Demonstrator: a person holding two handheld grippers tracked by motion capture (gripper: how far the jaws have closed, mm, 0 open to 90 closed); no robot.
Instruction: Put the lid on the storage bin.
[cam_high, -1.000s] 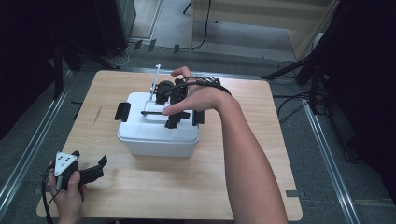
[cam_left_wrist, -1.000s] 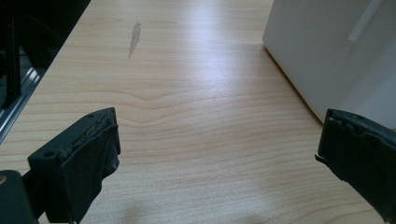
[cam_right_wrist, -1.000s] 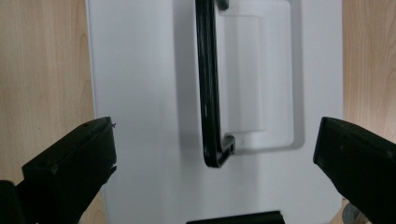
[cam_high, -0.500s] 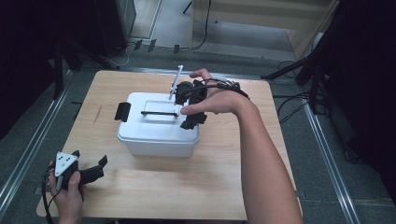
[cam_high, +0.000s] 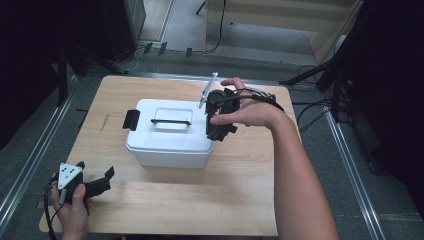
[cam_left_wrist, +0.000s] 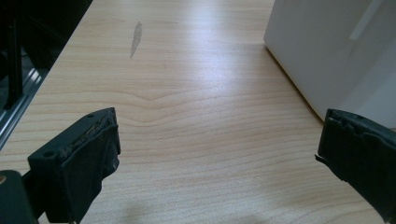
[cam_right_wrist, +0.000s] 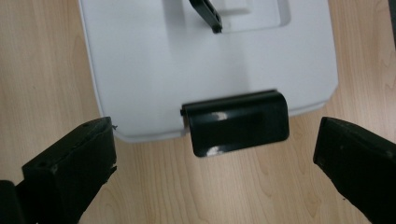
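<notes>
Where the tabletop (cam_high: 165, 200) comes closest to the person, the left tool (cam_high: 102, 184) is held low by a hand (cam_high: 70, 210) at the near left corner. Its jaws are spread wide apart, and nothing is held between them. In the left gripper view, only bare wood is seen between the jaws, and a white wall of the box (cam_left_wrist: 327, 51) is seen just past the right jaw.

Farther back, a white box (cam_high: 167, 132) with a lid is set on the middle of the tabletop. A thin black handle (cam_high: 171, 121) is laid flat on top of the lid. A black clip (cam_high: 131, 120) is seen on the left end.

At the right end of the box, the right tool (cam_high: 220, 131) is held above the other black clip (cam_right_wrist: 236, 122). Its jaws are wide apart too, one on each side of that clip, and the clip is not touched.
</notes>
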